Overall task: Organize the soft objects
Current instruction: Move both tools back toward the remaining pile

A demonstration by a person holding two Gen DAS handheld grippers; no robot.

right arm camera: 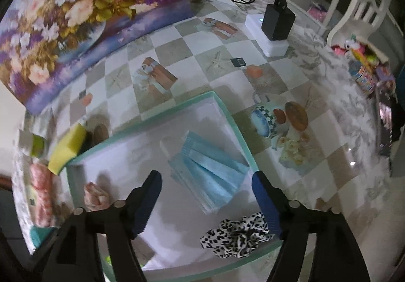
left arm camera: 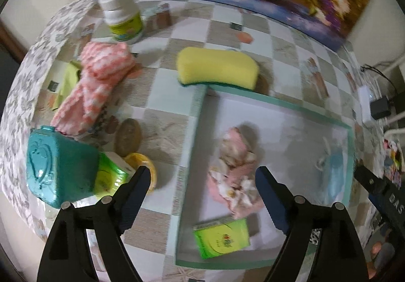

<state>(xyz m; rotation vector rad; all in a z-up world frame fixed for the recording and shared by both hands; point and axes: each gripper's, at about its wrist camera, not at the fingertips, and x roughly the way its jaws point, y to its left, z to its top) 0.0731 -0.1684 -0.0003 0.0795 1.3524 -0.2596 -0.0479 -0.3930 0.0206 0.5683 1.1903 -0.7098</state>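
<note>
A shallow tray with a teal rim (left arm camera: 200, 114) (right arm camera: 227, 109) lies on the table. In it lie a pink floral scrunchie (left arm camera: 235, 173) (right arm camera: 95, 195), blue face masks (right arm camera: 207, 175) (left arm camera: 334, 168), a leopard scrunchie (right arm camera: 238, 233) and a green packet (left arm camera: 222, 239). A yellow sponge (left arm camera: 217, 68) (right arm camera: 67, 147) rests outside the tray's far corner. A pink-white knitted cloth (left arm camera: 93, 87) (right arm camera: 41, 193) lies to the left. My left gripper (left arm camera: 202, 178) is open and empty above the tray's left part. My right gripper (right arm camera: 206, 185) is open and empty above the masks.
A teal box (left arm camera: 60, 165), a green packet (left arm camera: 108, 175), yellow tape (left arm camera: 144, 168) and a white bottle (left arm camera: 121, 13) stand left of the tray. A floral painting (right arm camera: 83, 11) leans at the back. A black charger on a white box (right arm camera: 276, 23) sits far right.
</note>
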